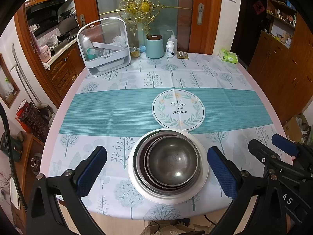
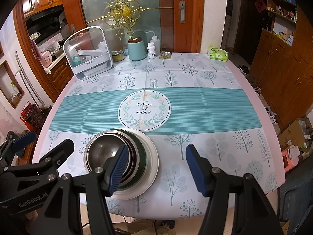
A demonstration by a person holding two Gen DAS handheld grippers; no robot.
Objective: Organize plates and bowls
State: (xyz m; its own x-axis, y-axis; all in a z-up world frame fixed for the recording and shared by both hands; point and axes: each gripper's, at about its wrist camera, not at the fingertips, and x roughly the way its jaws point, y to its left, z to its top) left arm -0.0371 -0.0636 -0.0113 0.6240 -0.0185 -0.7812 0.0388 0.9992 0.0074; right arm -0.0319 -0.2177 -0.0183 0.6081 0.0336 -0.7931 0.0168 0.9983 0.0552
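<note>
A stack of steel bowls (image 1: 172,162) sits nested on a white plate (image 1: 203,178) near the table's front edge; it also shows in the right wrist view (image 2: 103,152), on the plate (image 2: 150,156). My left gripper (image 1: 156,170) is open, its blue pads either side of the stack, a little in front of it. My right gripper (image 2: 156,168) is open and empty, just right of the stack, with its left finger (image 2: 119,166) in front of the bowls. It also shows in the left wrist view (image 1: 273,150).
A clear dish-drying box (image 1: 104,47) stands at the table's back left. A teal canister (image 1: 155,46), bottles (image 1: 170,48) and a tissue pack (image 1: 228,56) line the back edge. The tree-print tablecloth (image 1: 117,109) covers the round table.
</note>
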